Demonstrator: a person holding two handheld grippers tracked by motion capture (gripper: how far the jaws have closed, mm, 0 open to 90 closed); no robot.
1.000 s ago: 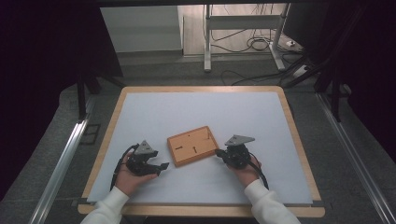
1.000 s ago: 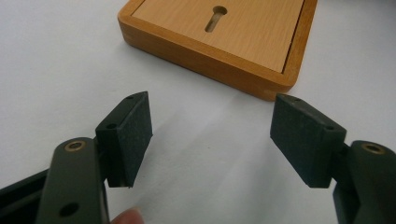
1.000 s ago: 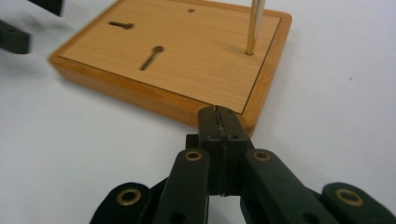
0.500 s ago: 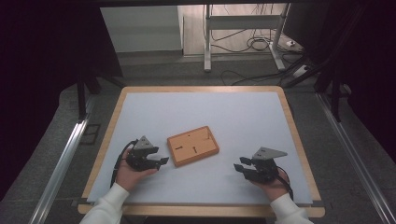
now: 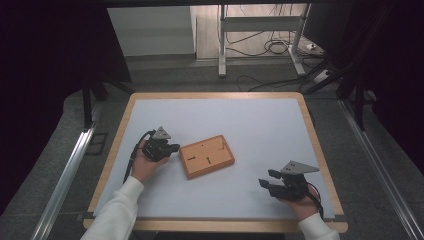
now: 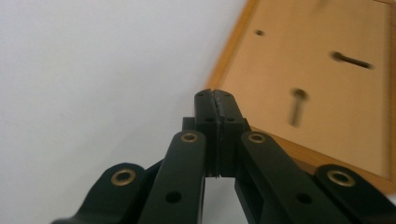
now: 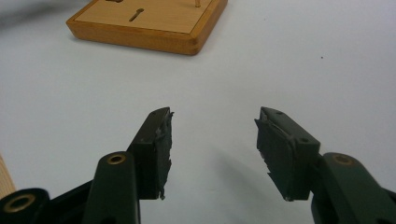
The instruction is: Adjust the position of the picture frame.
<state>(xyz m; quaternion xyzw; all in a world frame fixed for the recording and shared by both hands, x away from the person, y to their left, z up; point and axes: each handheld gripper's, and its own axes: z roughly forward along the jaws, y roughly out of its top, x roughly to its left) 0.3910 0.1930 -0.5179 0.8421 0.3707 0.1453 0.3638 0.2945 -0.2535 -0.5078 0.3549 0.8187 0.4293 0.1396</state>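
Note:
A flat wooden board (image 5: 207,156) with slots and small holes lies near the middle of the white mat (image 5: 240,120). My left gripper (image 5: 175,148) sits just left of the board, its tips close to the board's left edge. In the left gripper view its jaws (image 6: 215,98) have just been closing and stand shut with nothing between them, beside the board's (image 6: 317,84) rim. My right gripper (image 5: 264,183) rests at the mat's front right, well away from the board. Its jaws (image 7: 212,119) have just been opening and stand apart over bare mat, with the board (image 7: 149,23) farther ahead.
The mat lies in a wooden table frame (image 5: 320,145). Metal rails (image 5: 65,175) run along both sides of the table. Behind the table are stand legs (image 5: 220,55) and loose cables (image 5: 272,47) on the floor.
The right gripper left the board's right edge, drew back to the front right and opened. The left gripper moved forward to the board's left edge and shut.

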